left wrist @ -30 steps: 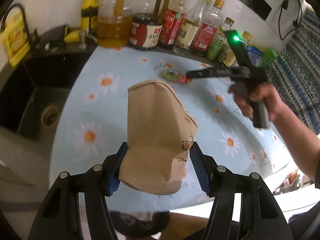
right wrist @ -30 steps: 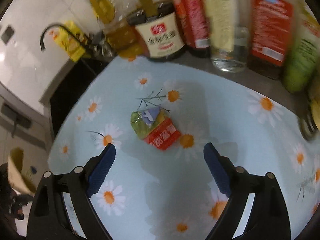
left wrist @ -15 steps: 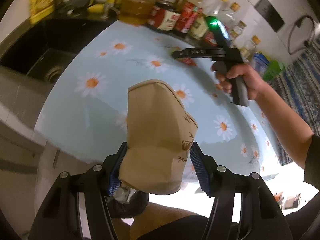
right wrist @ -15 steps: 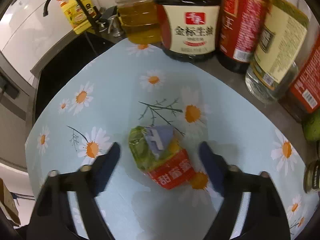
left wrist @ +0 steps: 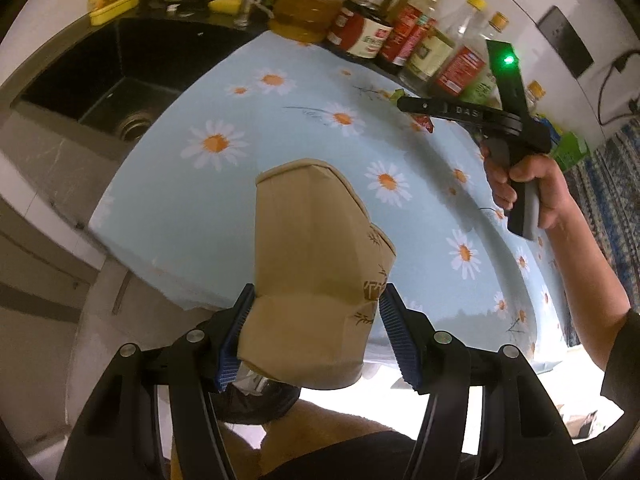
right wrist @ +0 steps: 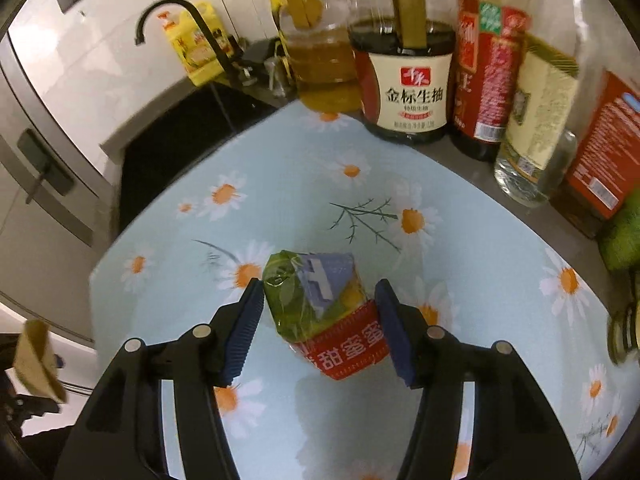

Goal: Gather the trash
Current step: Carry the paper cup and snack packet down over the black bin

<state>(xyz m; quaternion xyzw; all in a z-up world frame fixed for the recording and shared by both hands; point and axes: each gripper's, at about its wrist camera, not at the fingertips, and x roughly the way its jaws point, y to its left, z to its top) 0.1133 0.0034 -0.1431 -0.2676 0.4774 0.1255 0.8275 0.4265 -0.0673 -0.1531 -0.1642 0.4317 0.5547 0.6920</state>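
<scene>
Daisy-print tablecloth [right wrist: 472, 240] — snack wrapper [right wrist: 324, 312] lying on it.

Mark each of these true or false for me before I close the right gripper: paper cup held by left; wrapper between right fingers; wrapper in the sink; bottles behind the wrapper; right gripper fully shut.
1. The left gripper clamps the brown paper cup. True.
2. The snack wrapper lies between the right gripper fingers. True.
3. The wrapper sits in the sink. False: it lies on the daisy tablecloth.
4. Sauce bottles stand behind the wrapper. True.
5. The right gripper is fully shut. False: its jaws stand apart around the wrapper.
</scene>
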